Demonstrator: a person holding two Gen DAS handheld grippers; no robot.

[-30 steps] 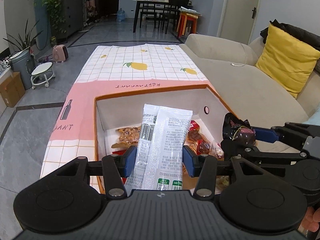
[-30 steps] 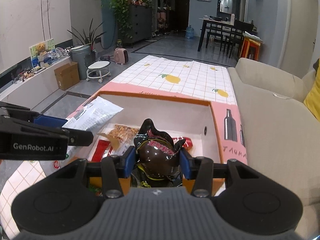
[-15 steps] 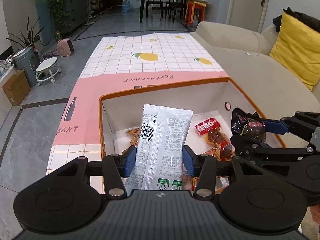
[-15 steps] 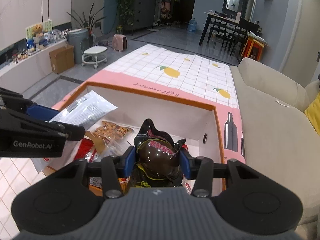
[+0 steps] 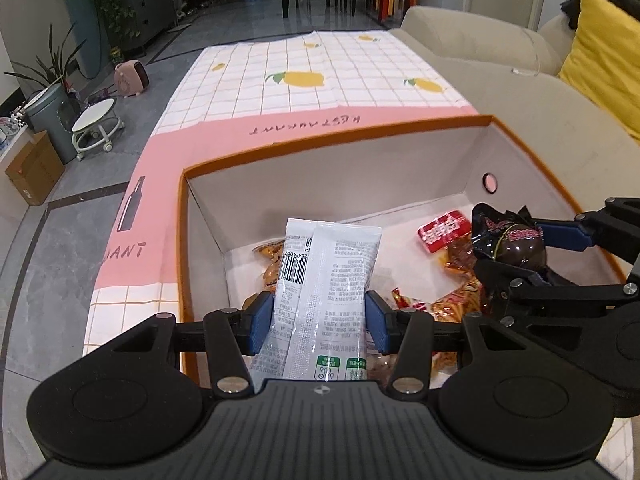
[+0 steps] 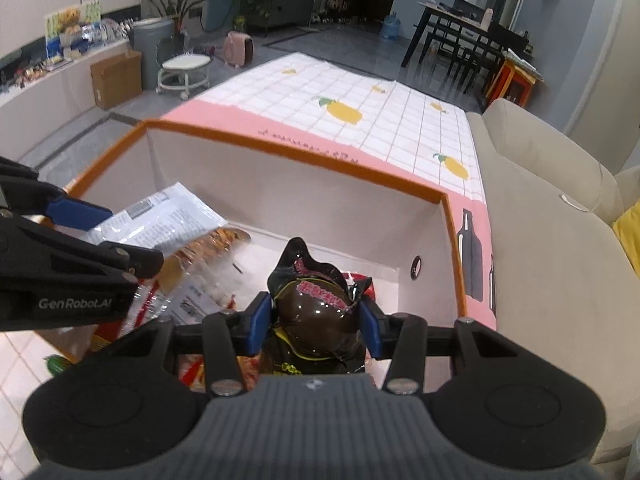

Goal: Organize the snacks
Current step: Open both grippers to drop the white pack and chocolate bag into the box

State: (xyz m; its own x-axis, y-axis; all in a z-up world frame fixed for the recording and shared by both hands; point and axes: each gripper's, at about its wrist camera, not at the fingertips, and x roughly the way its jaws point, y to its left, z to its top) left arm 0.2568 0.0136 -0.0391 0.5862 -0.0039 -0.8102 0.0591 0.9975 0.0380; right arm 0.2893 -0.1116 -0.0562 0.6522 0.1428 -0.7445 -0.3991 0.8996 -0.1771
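"GenRobot.AI" on left claw [image 6: 80, 236] arm, barcode on white packet [image 5: 324, 280]

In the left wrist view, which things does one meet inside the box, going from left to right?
White packet in the left gripper → red packet → dark brown packet in the right gripper.

Inside the one orange-rimmed box [image 5: 328, 136]: one white packet [image 5: 324, 280], one dark brown packet [image 5: 508, 240], one red packet [image 5: 442, 230] and several orange-wrapped snacks [image 5: 460, 264] (too jumbled for a count).
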